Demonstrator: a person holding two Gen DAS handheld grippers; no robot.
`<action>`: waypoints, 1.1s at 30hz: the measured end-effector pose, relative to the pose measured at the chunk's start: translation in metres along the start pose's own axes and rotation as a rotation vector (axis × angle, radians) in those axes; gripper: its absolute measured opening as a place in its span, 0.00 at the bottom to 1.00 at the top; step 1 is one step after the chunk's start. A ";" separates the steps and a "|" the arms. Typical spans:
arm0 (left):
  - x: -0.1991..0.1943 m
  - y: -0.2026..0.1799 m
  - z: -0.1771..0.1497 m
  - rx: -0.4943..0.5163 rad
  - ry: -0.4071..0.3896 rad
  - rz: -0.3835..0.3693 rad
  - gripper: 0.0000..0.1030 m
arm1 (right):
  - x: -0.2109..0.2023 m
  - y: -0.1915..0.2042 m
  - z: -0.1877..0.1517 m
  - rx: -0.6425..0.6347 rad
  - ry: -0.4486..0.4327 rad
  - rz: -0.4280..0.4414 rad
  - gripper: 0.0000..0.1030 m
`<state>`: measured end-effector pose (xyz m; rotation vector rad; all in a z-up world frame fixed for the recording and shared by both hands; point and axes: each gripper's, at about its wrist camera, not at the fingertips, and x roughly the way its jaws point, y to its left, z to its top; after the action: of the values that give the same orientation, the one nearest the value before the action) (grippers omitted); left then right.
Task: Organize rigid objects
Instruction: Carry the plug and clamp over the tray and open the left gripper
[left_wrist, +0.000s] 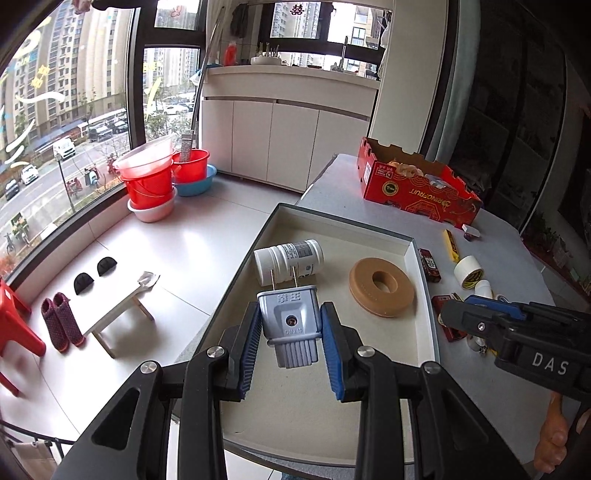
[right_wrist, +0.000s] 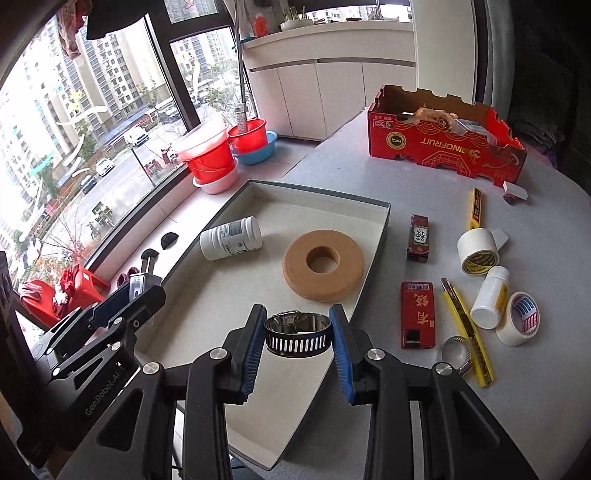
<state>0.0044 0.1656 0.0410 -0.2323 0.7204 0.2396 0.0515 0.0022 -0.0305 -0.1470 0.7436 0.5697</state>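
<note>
Since the left gripper (left_wrist: 290, 334) is clamped on the grey plug (left_wrist: 290, 317) and the right gripper (right_wrist: 297, 334) on the hose clamp (right_wrist: 297, 330), both over the tray (right_wrist: 380, 229), either could bounce or roll out if dropped carelessly.

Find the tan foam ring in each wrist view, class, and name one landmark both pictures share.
Left wrist view: the ring lies right of centre, inside the tray, near its right wall.
Right wrist view: the ring lies at centre, in the tray, beyond the clamp held by the right gripper.
Shared landmark: the white bottle lying left of the ring.
</note>
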 end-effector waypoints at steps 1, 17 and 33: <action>0.001 0.000 0.000 -0.001 0.002 -0.002 0.34 | 0.001 0.000 0.000 0.000 0.000 0.002 0.35; 0.014 0.005 -0.001 0.000 0.021 0.019 0.34 | 0.011 0.009 0.004 -0.023 -0.024 0.062 0.35; 0.033 0.002 0.000 0.007 0.061 0.032 0.34 | 0.039 0.013 0.009 -0.021 0.032 0.054 0.35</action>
<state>0.0279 0.1725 0.0189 -0.2224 0.7859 0.2610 0.0727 0.0334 -0.0497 -0.1559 0.7743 0.6281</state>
